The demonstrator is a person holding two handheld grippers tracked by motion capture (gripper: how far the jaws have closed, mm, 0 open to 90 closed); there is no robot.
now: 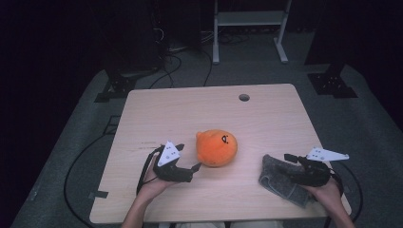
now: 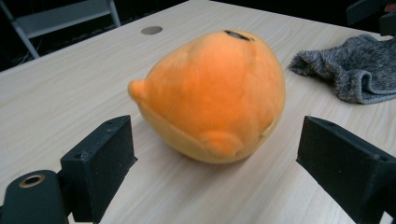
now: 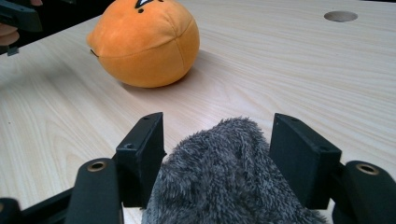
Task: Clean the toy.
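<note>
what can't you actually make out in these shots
- Orange plush toy: underside hidden against the table in every view; its face is cut off by the top edge in the right gripper view.
- Grey fuzzy cloth: near end cut off by the bottom edge in the right gripper view; in the high view the right hand-held gripper covers part of it.
- Whether those jaws press the cloth: unclear.

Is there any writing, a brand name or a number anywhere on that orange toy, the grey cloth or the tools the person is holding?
None: no words, brands or numbers can be read anywhere.
Orange plush toy: stitched black face marks, not letters.
Grey fuzzy cloth: no label in sight.
Left claw and right claw: plain black, with unmarked grey plates.
Wooden table: faint dark specks by its left edge, too small to tell.
</note>
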